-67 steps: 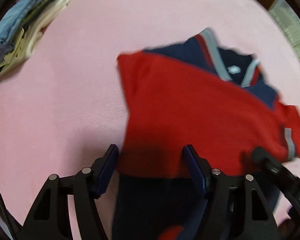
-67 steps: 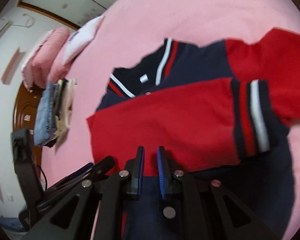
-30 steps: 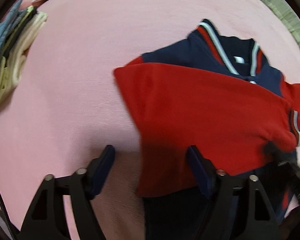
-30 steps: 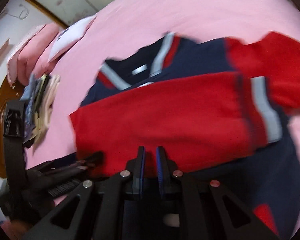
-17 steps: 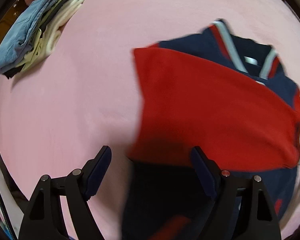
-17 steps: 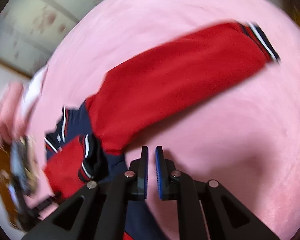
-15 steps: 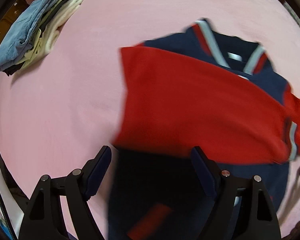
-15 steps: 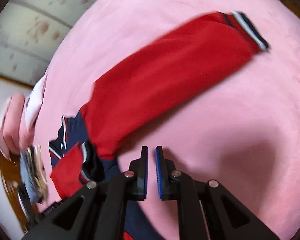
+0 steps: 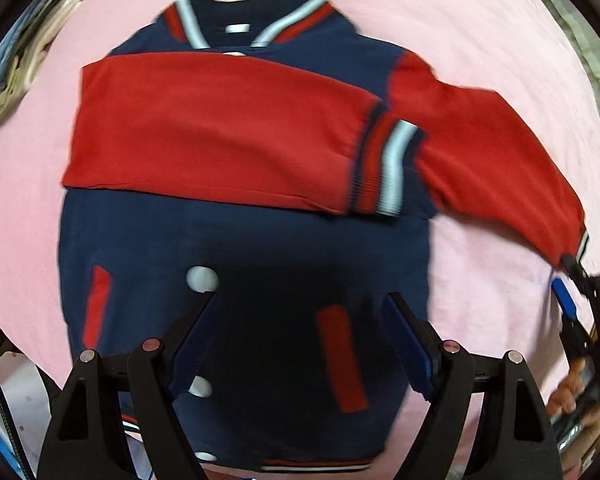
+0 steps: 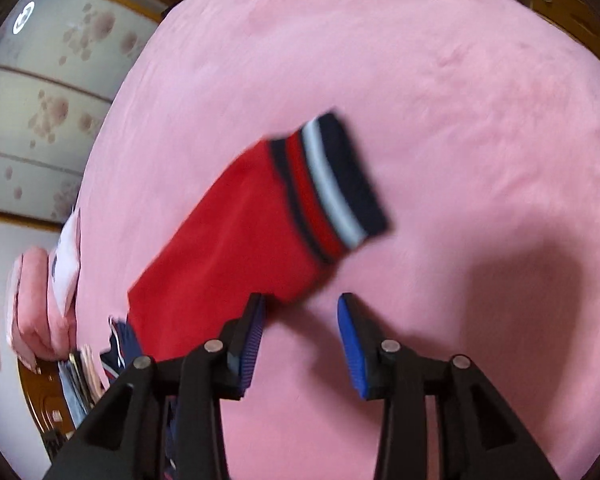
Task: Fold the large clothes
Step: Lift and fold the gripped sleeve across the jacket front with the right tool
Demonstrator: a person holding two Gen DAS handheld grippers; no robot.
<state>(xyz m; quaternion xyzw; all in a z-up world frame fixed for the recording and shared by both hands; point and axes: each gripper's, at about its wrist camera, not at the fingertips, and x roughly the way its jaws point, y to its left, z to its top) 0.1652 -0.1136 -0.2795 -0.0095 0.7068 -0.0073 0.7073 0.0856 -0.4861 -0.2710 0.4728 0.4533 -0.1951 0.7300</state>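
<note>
The right gripper (image 10: 300,320) hung with its jaws apart just short of the striped cuff (image 10: 332,192) of the outstretched red sleeve (image 10: 228,256), holding nothing; its left pad (image 10: 252,332) sat at the sleeve's near edge, though motion blur left it unclear whether pad and cloth touched. The left gripper (image 9: 300,332) was likewise spread wide and empty, poised over the lower front of the varsity jacket (image 9: 260,272), its fingers (image 9: 196,332) framing the navy body between a white snap (image 9: 202,279) and a red pocket welt (image 9: 342,360).

The jacket lay face up on the pink blanket (image 9: 440,12), collar (image 9: 244,24) away from the camera. One sleeve (image 9: 220,128) was already folded flat across the chest, cuff reaching the far side. The other sleeve extended outward and down over the blanket, toward the right gripper at the edge of the left view.

The step in hand looked to be the second sleeve fold. The next move would call for closing the right jaws on that sleeve near its cuff, lifting it, and carrying it across the chest onto the first sleeve, keeping the cloth flat. A stack of folded clothes (image 9: 24,44) sat well apart at the blanket's far left.
</note>
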